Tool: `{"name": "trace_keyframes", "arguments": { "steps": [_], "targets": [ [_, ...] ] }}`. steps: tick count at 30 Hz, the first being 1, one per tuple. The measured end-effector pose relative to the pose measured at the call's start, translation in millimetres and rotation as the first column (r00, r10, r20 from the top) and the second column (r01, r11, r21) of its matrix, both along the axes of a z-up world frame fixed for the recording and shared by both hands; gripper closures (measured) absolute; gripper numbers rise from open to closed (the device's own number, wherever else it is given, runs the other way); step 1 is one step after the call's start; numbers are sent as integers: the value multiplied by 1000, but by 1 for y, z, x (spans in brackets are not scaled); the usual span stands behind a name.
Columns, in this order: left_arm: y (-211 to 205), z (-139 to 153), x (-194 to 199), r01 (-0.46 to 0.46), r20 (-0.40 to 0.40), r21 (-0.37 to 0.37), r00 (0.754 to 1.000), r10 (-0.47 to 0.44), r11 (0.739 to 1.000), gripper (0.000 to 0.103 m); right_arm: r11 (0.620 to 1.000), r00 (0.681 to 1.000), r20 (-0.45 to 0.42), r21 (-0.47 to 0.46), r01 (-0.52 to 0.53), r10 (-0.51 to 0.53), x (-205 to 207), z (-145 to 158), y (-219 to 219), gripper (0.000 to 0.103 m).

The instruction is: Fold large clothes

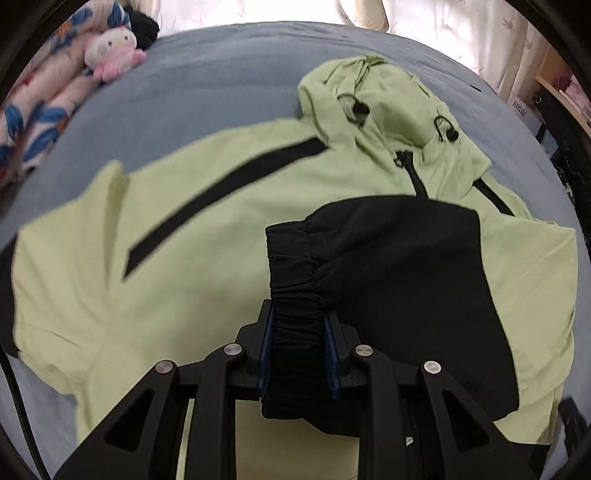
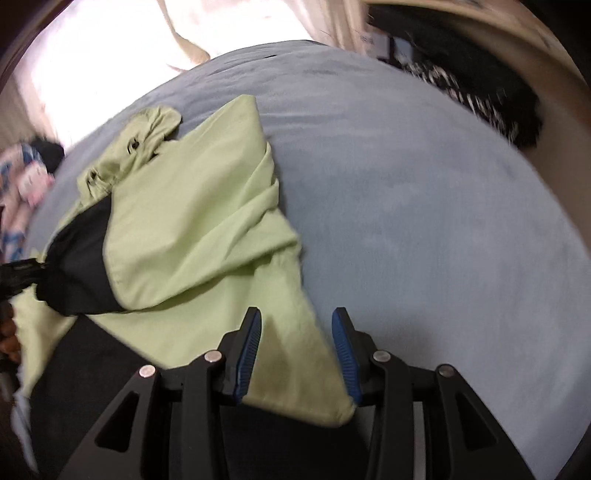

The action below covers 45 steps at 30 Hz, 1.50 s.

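A light green hooded jacket (image 1: 207,236) with black stripes and a black zip lies spread on a blue-grey bed (image 1: 221,74). My left gripper (image 1: 298,325) is shut on the black elastic cuff (image 1: 295,266) of its black sleeve end (image 1: 406,288), held over the jacket's chest. In the right wrist view the jacket (image 2: 192,221) lies folded over at the left, and my right gripper (image 2: 296,332) stands open with the jacket's green edge (image 2: 291,362) lying between its jaws. The left gripper (image 2: 18,277) shows at the left edge holding the black sleeve (image 2: 77,266).
A floral quilt (image 1: 33,122) and a plush toy (image 1: 110,51) lie at the bed's far left. Curtains (image 1: 406,18) hang behind. A shelf with dark items (image 1: 561,110) stands at the right. Bare bedsheet (image 2: 424,221) stretches right of the jacket.
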<state>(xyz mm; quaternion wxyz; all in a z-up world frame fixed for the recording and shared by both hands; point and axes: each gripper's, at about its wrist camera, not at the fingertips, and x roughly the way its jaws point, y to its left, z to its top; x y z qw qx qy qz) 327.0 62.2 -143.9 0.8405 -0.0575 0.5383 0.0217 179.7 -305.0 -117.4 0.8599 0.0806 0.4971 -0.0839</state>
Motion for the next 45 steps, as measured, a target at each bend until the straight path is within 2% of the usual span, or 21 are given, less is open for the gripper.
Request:
{"name": "trace_keyframes", "arguments": {
  "steps": [3,5,10,11,12,17,19,22,25,26,29,30,33,36,41,44,45],
  "targets": [
    [1,-6,-2,10,1,-24,1000,-10,1000,80,996,997,-27,-45,-74,73,17,-11,-2,63],
    [-1,-5,-5,12,3,-34,1000,-12,999,80,992,993,-37,-44,-114,113,29,-17,1,63],
    [2,-2,-2,11,10,-58,1000,-11,998,80,989,990,-5,-39,-139,139,54,-17,0,64],
    [3,-1,-1,9,14,-59,1000,-8,998,80,990,990,4,-39,-138,139,55,-17,1,80],
    [3,1,-2,4,20,-60,1000,-3,998,80,990,990,1,-20,-139,139,56,-17,-1,87],
    [14,8,-11,-37,54,-47,998,40,998,80,997,997,37,44,-65,64,34,-11,-16,92],
    [18,-1,-12,-31,27,-49,999,32,998,80,997,997,-15,21,-75,75,35,-23,-12,92],
    [24,-11,-15,-14,-1,-75,1000,14,997,80,996,995,-49,-19,-92,91,34,-24,-5,91],
    [30,-4,-23,21,11,-108,1000,-20,994,79,994,992,-62,18,-108,109,30,-8,-4,81],
    [32,0,-26,41,16,-124,999,-39,991,78,992,991,-54,34,-122,124,25,-1,-4,74],
    [43,13,-32,91,53,-163,995,-83,982,70,986,989,2,73,-149,149,13,20,-5,59],
    [47,17,-32,94,64,-173,994,-84,980,63,985,989,29,92,-146,144,9,27,-6,55],
    [67,26,-23,53,99,-238,995,-30,970,44,977,989,81,162,-139,127,8,38,-8,53],
    [76,19,0,21,68,-318,998,1,948,43,971,988,105,202,-130,111,18,42,-8,53],
    [61,-21,42,-8,-44,-360,999,-8,933,42,962,991,107,252,-106,82,46,42,-15,53],
    [45,-30,50,8,-37,-363,999,-22,932,26,953,991,123,288,-92,59,58,43,-25,53],
    [38,-28,52,21,-23,-367,999,-32,930,29,951,991,123,300,-80,45,65,44,-31,53]
  ]
}}
